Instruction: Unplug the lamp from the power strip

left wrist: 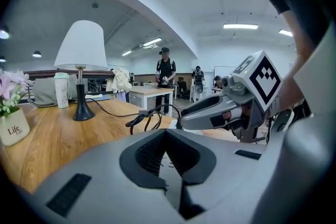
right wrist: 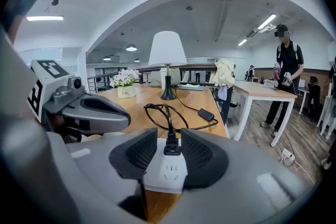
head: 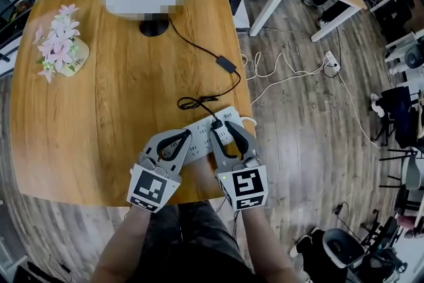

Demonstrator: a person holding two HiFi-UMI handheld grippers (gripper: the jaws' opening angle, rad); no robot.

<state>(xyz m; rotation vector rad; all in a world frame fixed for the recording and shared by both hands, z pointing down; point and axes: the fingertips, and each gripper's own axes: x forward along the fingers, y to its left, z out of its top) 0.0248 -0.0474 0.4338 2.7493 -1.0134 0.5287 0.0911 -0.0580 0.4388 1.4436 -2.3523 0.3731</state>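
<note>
Black plug (right wrist: 171, 148) of the lamp's cord sits upright in the white power strip (right wrist: 167, 173), which lies along the near edge of the wooden table (head: 99, 116), close to its near right corner. The right gripper (right wrist: 169, 139) has its jaws wide apart, one ribbed pad on each side of the plug. Neither pad appears to press on it, so the plug is straddled, not gripped.

The left gripper (head: 186, 135) is just beside it, over the left part of the strip, with its jaws together at the tips and nothing between them. Whether it actually bears on the strip cannot be told from these views.

From the plug the cord (head: 199, 46) loops into a small coil on the table, passes a black adapter (head: 226, 64) near the right edge, and ends at the lamp (right wrist: 168, 60), which stands toward the far edge. A pot of pink flowers (head: 63, 43) sits well apart, near the left edge.

The step in hand looks like lining up on the plug, and the unplugging itself is not yet done. Next, the right jaws probably need to close squarely on the plug body rather than on the cord, then draw it straight out of the socket. The left gripper would do well to hold the strip down, since otherwise the light strip may lift or slide with the pull.
</note>
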